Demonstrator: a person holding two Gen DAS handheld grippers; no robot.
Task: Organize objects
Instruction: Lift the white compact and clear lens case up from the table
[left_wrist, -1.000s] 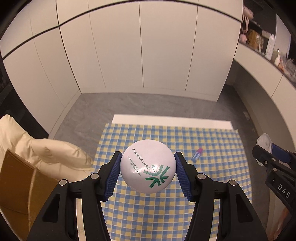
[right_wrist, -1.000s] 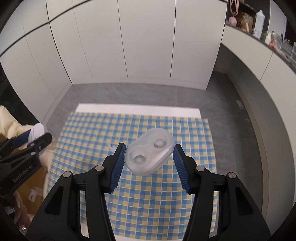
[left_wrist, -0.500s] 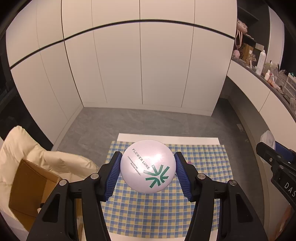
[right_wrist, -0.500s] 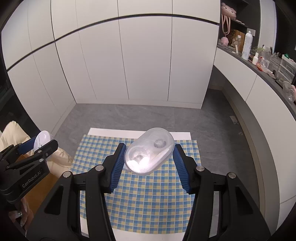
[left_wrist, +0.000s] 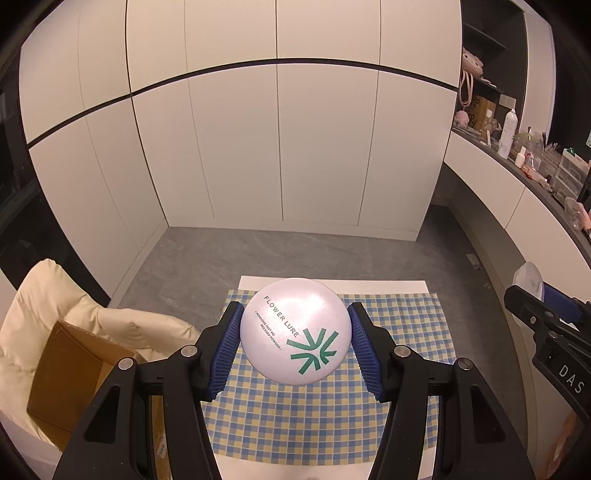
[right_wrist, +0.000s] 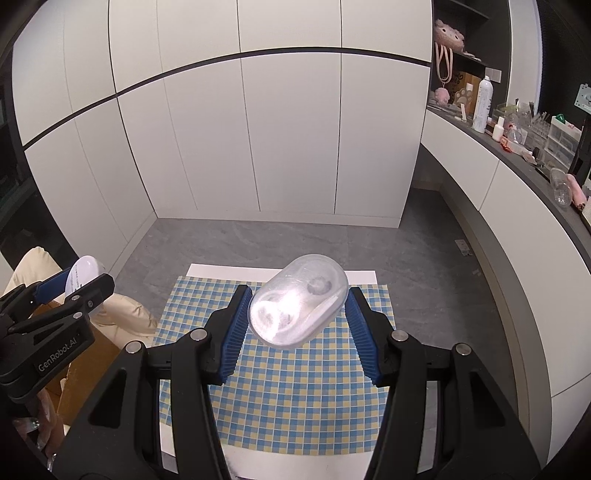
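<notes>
My left gripper (left_wrist: 294, 338) is shut on a round white powder compact (left_wrist: 294, 330) with green lettering and a green star mark, held high above the blue-and-yellow checked cloth (left_wrist: 317, 417). My right gripper (right_wrist: 297, 309) is shut on a clear oval plastic case (right_wrist: 297, 301) with two round wells inside, also well above the checked cloth (right_wrist: 295, 395). At the left edge of the right wrist view the left gripper (right_wrist: 70, 295) shows with the white compact (right_wrist: 83, 271). The right gripper (left_wrist: 543, 314) appears at the right edge of the left wrist view.
A brown cardboard box (left_wrist: 62, 380) sits in a cream cushion (left_wrist: 44, 302) left of the cloth. The white table (right_wrist: 280, 273) stands on grey floor before white cabinet doors (left_wrist: 280, 140). A dark counter (right_wrist: 517, 147) with bottles and clutter runs along the right.
Both grippers have risen with their objects; the cloth looks smaller and lower, and more of the cabinets and counter shows. A small pink-and-blue item on the cloth earlier is hidden now.
</notes>
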